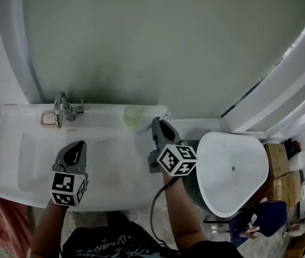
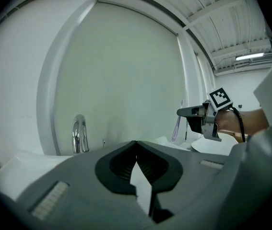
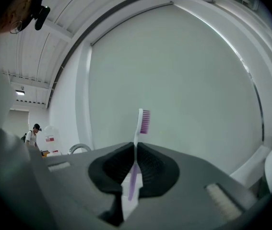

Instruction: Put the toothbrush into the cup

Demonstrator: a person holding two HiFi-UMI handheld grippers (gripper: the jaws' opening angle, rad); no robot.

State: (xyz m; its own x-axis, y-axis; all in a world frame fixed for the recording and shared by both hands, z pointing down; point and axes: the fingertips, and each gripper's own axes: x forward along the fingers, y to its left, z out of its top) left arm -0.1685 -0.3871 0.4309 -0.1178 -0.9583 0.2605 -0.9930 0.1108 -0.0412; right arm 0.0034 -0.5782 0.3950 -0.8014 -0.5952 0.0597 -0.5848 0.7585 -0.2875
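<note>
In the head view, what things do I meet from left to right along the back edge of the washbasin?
Faucet → pale green cup → right gripper, shut on the toothbrush → white rounded object.

A: Where does the head view sit?
B: High over the tap (image 1: 61, 110), facing steeply down.
A: And the gripper views?
B: Low, near level, facing the wall (image 2: 126, 71) behind the tap; both catch the tap, the left from nearer, along with the right gripper (image 2: 180, 112)
</note>
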